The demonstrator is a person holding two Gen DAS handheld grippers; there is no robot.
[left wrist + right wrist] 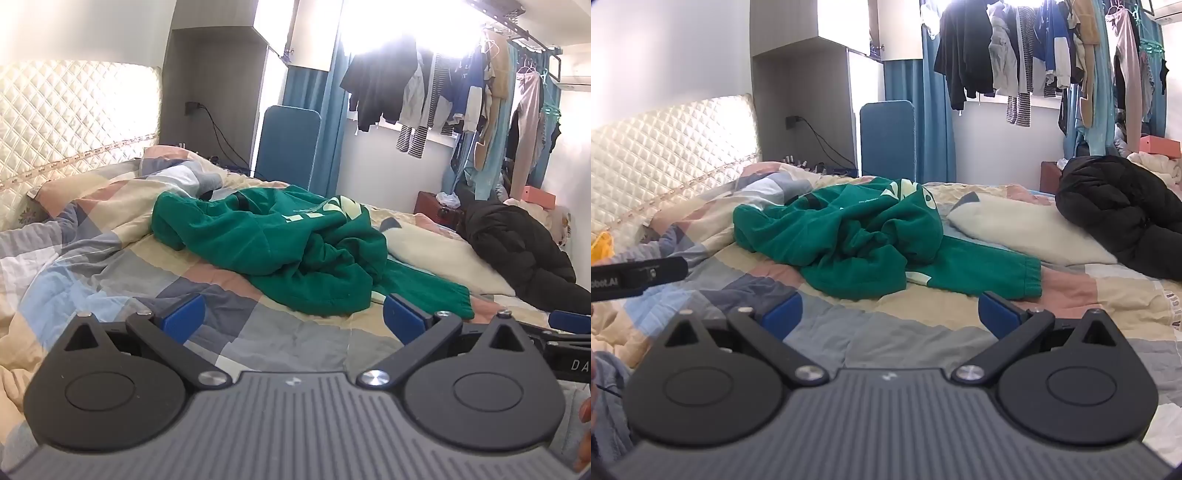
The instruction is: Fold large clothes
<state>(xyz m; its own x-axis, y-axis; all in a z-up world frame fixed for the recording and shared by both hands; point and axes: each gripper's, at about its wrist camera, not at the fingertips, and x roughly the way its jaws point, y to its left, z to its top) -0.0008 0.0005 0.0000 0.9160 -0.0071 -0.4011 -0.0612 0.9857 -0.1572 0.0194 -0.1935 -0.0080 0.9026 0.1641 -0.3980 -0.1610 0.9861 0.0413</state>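
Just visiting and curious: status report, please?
Left claw and right claw open, empty. Green sweatshirt crumpled on the bed, untouched. Black jacket off to the side, nothing in the way.

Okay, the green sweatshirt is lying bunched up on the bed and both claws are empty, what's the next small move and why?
Probably move the right claw forward to the cuffed sleeve nearest it and pinch there. The green sweatshirt lies crumpled on the patchwork quilt, and both claws stand open short of it.
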